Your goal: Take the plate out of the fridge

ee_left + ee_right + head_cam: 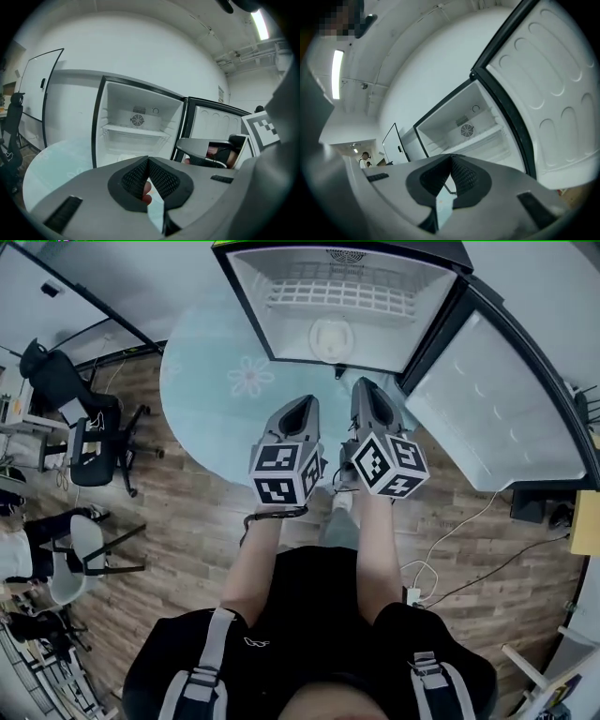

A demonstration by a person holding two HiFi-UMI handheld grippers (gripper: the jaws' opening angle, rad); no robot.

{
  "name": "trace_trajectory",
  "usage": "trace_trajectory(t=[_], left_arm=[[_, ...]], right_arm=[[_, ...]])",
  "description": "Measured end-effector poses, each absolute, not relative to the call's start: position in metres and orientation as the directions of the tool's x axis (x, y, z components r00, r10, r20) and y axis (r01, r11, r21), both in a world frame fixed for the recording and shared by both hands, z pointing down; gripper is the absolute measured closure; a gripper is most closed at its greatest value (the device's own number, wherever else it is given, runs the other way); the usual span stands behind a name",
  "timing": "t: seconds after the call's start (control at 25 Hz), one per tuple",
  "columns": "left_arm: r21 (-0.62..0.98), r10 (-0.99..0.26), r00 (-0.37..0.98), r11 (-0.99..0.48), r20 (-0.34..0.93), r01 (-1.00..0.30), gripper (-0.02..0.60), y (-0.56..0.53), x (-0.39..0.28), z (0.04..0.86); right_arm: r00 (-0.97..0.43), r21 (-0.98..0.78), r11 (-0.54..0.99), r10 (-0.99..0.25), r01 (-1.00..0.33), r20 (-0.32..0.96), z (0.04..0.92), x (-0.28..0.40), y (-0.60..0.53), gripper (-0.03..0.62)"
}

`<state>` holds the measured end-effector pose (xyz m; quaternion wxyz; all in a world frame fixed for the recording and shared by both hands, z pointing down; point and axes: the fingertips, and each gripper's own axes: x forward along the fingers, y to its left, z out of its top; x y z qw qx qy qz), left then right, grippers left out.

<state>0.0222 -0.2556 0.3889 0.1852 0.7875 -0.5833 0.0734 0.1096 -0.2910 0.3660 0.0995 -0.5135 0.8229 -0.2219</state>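
Observation:
The small fridge [342, 296] stands open in front of me, its door [502, 409] swung out to the right. A white plate [333, 337] lies on the fridge's floor below a wire shelf [333, 296]. Both grippers are held side by side short of the fridge's opening, apart from the plate. My left gripper [300, 407] is shut with nothing in it, and so is my right gripper [366, 388]. The left gripper view has the shut left gripper [148, 161] pointing at the fridge [136, 126], with the plate [125, 157] faint behind the tips. The right gripper [451, 157] aims at the fridge's upper part [468, 126].
A pale round mat [202, 381] lies on the wooden floor before the fridge. Office chairs [84, 437] stand at the left. Cables [450, 549] run over the floor at the right. A whiteboard [35, 98] stands left of the fridge.

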Motion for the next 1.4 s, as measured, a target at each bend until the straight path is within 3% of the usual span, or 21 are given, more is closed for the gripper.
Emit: trace_trajectory(t=[0.36,0.88,1.04,1.16,1.28,1.4], left_arm=[[0.267,-0.891,0.298,-0.212,0.343,-0.94,0.581,-0.309,0.057,0.394],[0.434,-0.876,0.261,-0.067,0.405,-0.899,0.581,-0.342,0.031,0.464],[0.474,-0.856,0.268,-0.03,0.442,-0.88,0.581,-0.367,0.019,0.491],[0.505,-0.84,0.288,-0.019,0.459,-0.863,0.581,-0.38,0.012,0.509],[0.522,-0.821,0.319,-0.03,0.474,-0.852,0.581,-0.391,0.008,0.525],[0.54,-0.797,0.378,-0.078,0.471,-0.838,0.515,-0.401,0.014,0.535]], right_arm=[[-0.448,-0.442,0.368,-0.889,-0.818,0.09,0.361,0.162,-0.336,0.588],[-0.534,-0.427,0.392,-0.794,-0.815,0.291,0.438,0.13,-0.357,0.588],[-0.572,-0.425,0.43,-0.763,-0.796,0.301,0.455,0.114,-0.374,0.586],[-0.611,-0.443,0.459,-0.73,-0.771,0.307,0.469,0.1,-0.387,0.513],[-0.61,-0.456,0.44,-0.714,-0.774,0.345,0.49,0.089,-0.4,0.512],[-0.6,-0.455,0.419,-0.695,-0.786,0.395,0.513,0.082,-0.41,0.487]])
